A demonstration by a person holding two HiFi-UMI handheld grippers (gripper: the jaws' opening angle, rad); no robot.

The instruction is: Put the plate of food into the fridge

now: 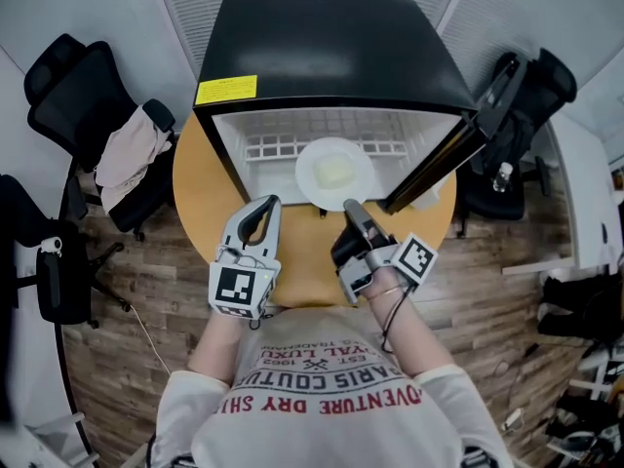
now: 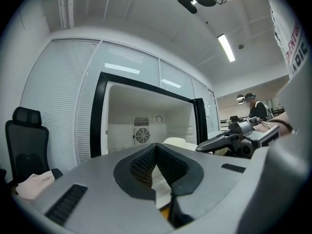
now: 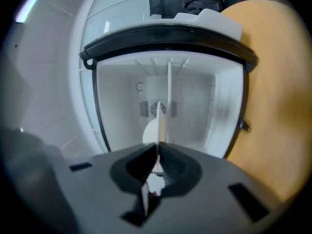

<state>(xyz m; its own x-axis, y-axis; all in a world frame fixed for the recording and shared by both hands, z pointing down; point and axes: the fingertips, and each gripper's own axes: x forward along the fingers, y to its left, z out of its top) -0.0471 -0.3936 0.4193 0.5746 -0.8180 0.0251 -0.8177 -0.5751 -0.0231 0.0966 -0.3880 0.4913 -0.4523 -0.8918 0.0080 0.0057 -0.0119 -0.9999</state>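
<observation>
A white plate [image 1: 334, 172] with pale food sits in the mouth of the open black fridge [image 1: 331, 47], on its white floor. My right gripper [image 1: 353, 209] is shut on the plate's near rim. In the right gripper view the plate [image 3: 157, 126] shows edge-on, pinched between the closed jaws of the right gripper [image 3: 158, 147], with the fridge's white inside behind. My left gripper [image 1: 265, 207] hovers at the left of the fridge opening, shut and empty. The left gripper view looks past that gripper's closed tips [image 2: 156, 147] at the plate [image 2: 178, 141] and the right gripper [image 2: 229, 138].
The fridge stands on a round wooden table [image 1: 195, 188]. Its door [image 1: 444, 159] hangs open at the right. A black chair with a light cloth [image 1: 127, 154] stands at the left, another black chair [image 1: 522, 96] at the right. A fan grille [image 2: 142, 135] shows on the fridge's back wall.
</observation>
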